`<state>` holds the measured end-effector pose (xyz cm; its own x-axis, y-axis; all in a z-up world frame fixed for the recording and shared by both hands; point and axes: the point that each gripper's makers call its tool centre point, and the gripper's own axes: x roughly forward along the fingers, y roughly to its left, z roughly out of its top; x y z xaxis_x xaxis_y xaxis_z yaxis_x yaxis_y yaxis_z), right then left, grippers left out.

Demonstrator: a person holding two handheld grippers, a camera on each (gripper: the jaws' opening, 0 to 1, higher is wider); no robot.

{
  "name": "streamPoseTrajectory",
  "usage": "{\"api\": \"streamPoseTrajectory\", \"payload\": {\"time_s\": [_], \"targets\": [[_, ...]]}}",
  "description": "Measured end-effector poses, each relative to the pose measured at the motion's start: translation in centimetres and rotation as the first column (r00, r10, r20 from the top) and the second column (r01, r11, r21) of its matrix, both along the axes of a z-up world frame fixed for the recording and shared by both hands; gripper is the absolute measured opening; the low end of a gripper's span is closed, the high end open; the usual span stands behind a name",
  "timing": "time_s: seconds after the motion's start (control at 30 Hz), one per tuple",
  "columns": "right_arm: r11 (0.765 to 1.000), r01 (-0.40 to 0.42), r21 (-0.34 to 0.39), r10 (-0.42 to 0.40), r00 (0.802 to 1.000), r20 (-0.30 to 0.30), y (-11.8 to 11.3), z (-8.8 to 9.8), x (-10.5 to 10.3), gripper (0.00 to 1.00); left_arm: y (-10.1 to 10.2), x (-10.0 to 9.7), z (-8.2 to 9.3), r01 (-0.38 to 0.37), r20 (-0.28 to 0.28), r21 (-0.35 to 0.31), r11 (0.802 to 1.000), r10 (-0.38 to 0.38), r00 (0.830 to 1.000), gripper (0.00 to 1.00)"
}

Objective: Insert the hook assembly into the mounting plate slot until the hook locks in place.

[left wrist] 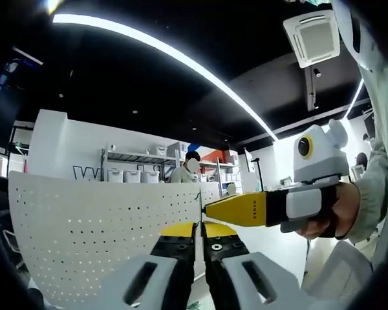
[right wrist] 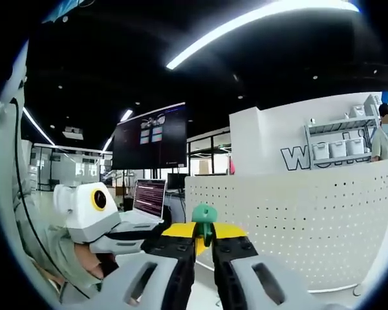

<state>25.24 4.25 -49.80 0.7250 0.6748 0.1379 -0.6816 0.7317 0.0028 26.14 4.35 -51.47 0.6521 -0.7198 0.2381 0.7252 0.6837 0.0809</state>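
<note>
One green hook (right wrist: 204,216) clamped in the right tongs (right wrist: 204,248), one white perforated plate (left wrist: 84,219) edge gripped in the left tongs (left wrist: 200,248).

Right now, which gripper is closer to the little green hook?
Right. The right gripper is shut on the green hook, pinched between its jaws. The left gripper grips the edge of the white pegboard instead.

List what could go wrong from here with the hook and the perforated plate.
1. The left claw seems to pinch the perforated plate only at its thin edge, so a push may swing the plate.
2. The green hook in the right claw sits near the plate's edge rather than squarely at a hole, so it could slip past.
</note>
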Motion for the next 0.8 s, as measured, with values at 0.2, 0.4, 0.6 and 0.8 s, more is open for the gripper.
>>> {"api": "streamPoseTrajectory", "payload": {"time_s": [0.2, 0.4, 0.6, 0.8], "targets": [[1.000, 0.003, -0.007, -0.003, 1.000, 0.002, -0.02, -0.16, 0.07, 0.03, -0.07, -0.07, -0.10, 0.000, -0.011, -0.005, 1.000, 0.000, 1.000, 0.04], [1.000, -0.002, -0.024, 0.002, 1.000, 0.013, 0.31, -0.36, -0.15, 0.02, -0.07, 0.00, -0.29, -0.002, -0.022, -0.011, 1.000, 0.001, 1.000, 0.04], [0.999, 0.003, -0.035, -0.002, 1.000, 0.021, 0.36, -0.45, -0.16, 0.01, -0.06, -0.07, -0.38, -0.003, -0.028, -0.015, 1.000, 0.002, 1.000, 0.04], [0.999, 0.008, -0.042, -0.007, 1.000, 0.021, 0.50, -0.73, -0.02, 0.01, 0.01, 0.04, -0.67, -0.012, -0.033, -0.001, 1.000, 0.012, 0.999, 0.04]]}}
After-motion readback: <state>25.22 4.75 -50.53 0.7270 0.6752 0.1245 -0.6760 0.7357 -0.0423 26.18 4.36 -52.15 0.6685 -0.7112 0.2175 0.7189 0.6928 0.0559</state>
